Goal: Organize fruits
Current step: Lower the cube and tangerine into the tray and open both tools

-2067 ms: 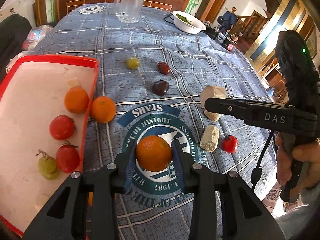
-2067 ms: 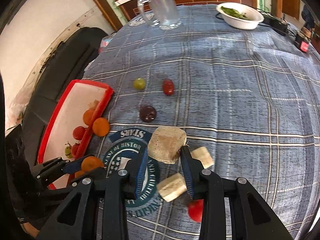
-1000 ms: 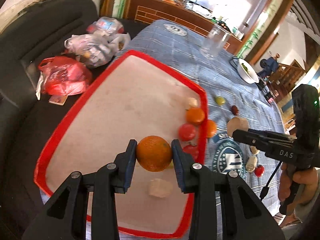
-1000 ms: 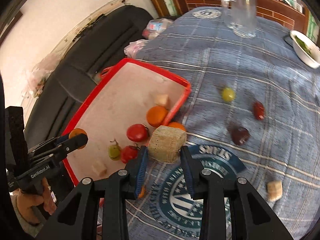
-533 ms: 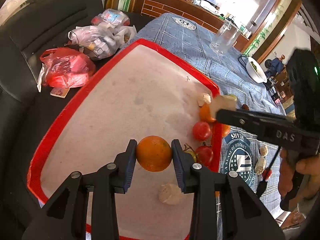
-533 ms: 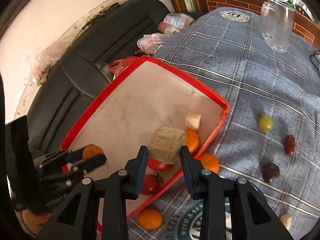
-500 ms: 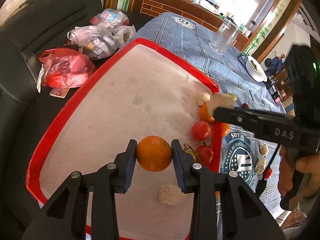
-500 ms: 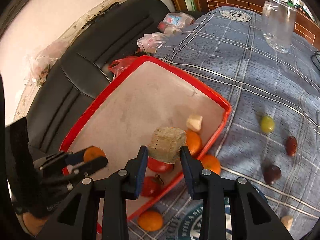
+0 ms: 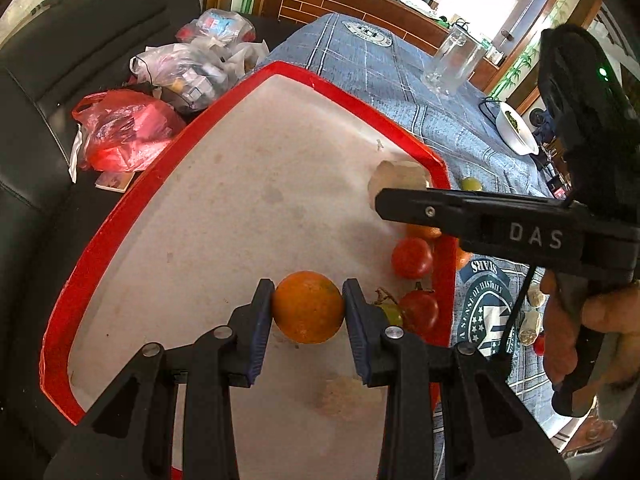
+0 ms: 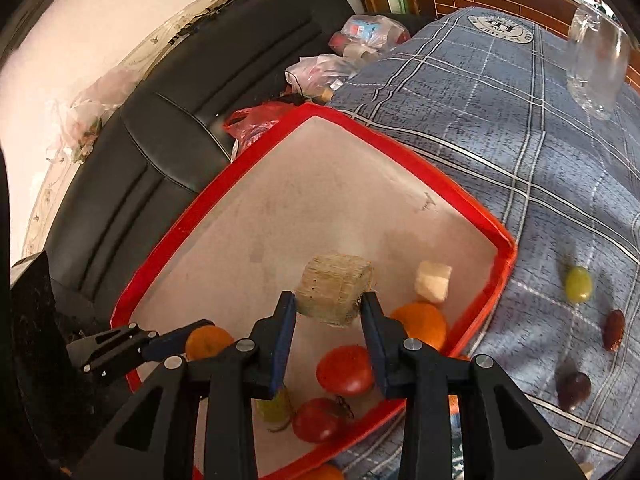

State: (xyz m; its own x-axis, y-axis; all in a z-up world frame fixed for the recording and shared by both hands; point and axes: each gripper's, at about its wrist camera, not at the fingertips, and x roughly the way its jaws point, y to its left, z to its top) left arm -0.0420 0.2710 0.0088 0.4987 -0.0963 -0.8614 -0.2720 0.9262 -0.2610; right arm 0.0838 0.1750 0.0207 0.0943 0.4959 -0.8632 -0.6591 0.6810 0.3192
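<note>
My left gripper (image 9: 308,312) is shut on an orange (image 9: 308,307) and hangs just above the pale floor of the red-rimmed tray (image 9: 120,216). My right gripper (image 10: 328,312) is shut on a beige fibrous chunk (image 10: 334,294), held over the tray (image 10: 248,160) near its right side. In the tray lie two red tomatoes (image 10: 346,370), a green grape (image 10: 276,408), another orange (image 10: 420,324) and a pale cube (image 10: 432,282). The right gripper (image 9: 384,202) shows from the side in the left wrist view, with the chunk (image 9: 396,178) at its tip.
On the blue checked cloth (image 10: 520,120) outside the tray lie a green grape (image 10: 578,284), two dark red fruits (image 10: 614,330), more beige pieces (image 9: 530,322) and a small tomato (image 9: 538,344). A glass jug (image 10: 598,64) and a white bowl (image 9: 516,128) stand farther off. Plastic bags (image 9: 128,132) sit on the black sofa.
My right gripper has carried the beige chunk from the cloth's side over into the tray. My left gripper with the orange has barely moved, sinking slightly toward the tray floor.
</note>
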